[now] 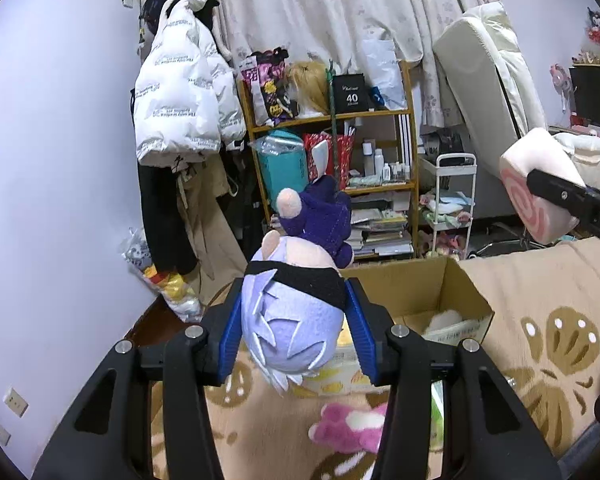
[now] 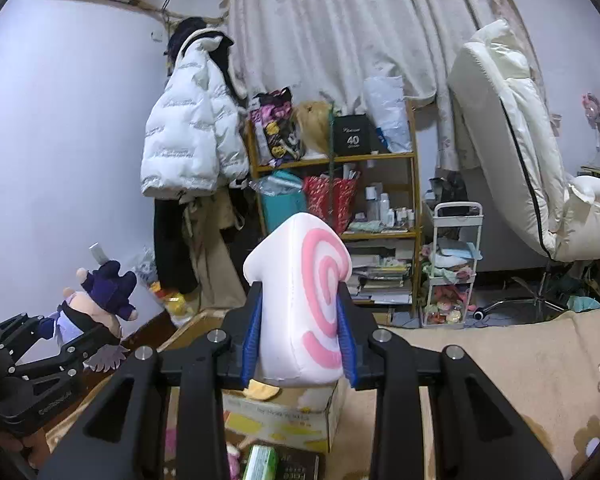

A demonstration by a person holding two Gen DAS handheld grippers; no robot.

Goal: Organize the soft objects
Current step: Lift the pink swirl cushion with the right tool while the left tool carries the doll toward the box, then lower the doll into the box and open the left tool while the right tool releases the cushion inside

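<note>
My left tongs (image 1: 296, 332) are clamped on the plush doll (image 1: 296, 320), frame centre; my right tongs (image 2: 300, 336) on the swirl cushion (image 2: 304, 300). Both look light and squashy, so mid-body grips should hold.

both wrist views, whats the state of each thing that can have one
left tool: shut on the lavender-haired plush doll, held up in the air
right tool: shut on the pink-swirl white plush, also lifted
cardboard box: open, something white and fluffy inside
pink plush: lying loose on the beige blanket
white puffer jacket: hanging by the wall
</note>
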